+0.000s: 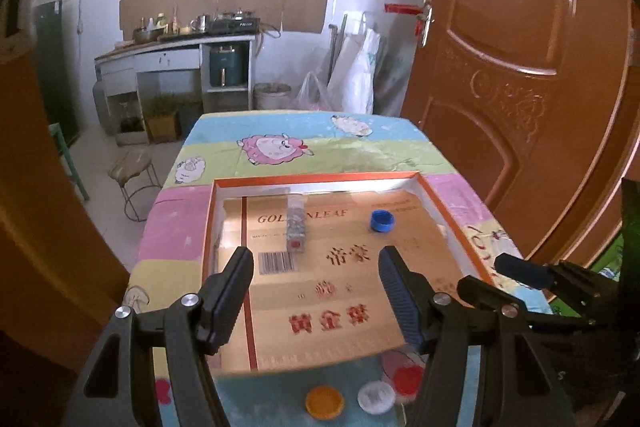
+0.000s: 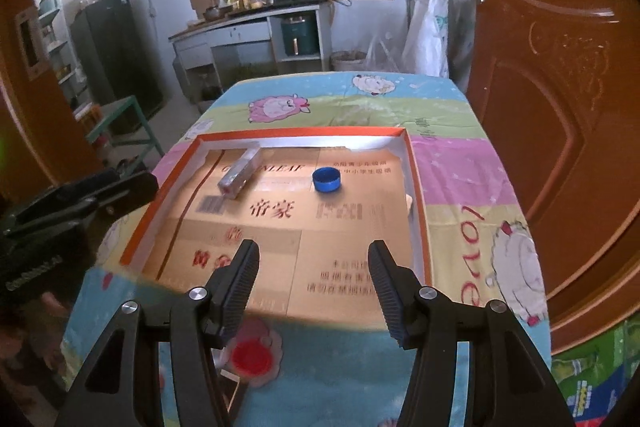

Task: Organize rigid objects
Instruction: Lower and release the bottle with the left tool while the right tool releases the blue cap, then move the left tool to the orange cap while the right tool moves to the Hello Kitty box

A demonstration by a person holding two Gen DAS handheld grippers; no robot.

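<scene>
I find my left gripper (image 1: pixel 316 259) spread wide and empty above the shallow orange-rimmed cardboard tray (image 1: pixel 320 179). My right gripper (image 2: pixel 312 255) also stands apart, holding nothing. Inside the tray lie a clear rectangular plastic box (image 1: pixel 297 223) and a blue plastic bottle cap (image 1: pixel 382 221), well apart. Yellow (image 1: pixel 325 403), white (image 1: pixel 376 398) and red (image 1: pixel 408 379) caps sit on the cartoon-sheep tablecloth (image 1: pixel 280 147) near the tray's front edge.

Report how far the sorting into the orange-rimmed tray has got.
Done: the blue cap and clear box lie in the tray. In hand: nothing; left tongs and right tongs are open and empty. Left: orange cap, white cap and red cap sit outside it.
</scene>
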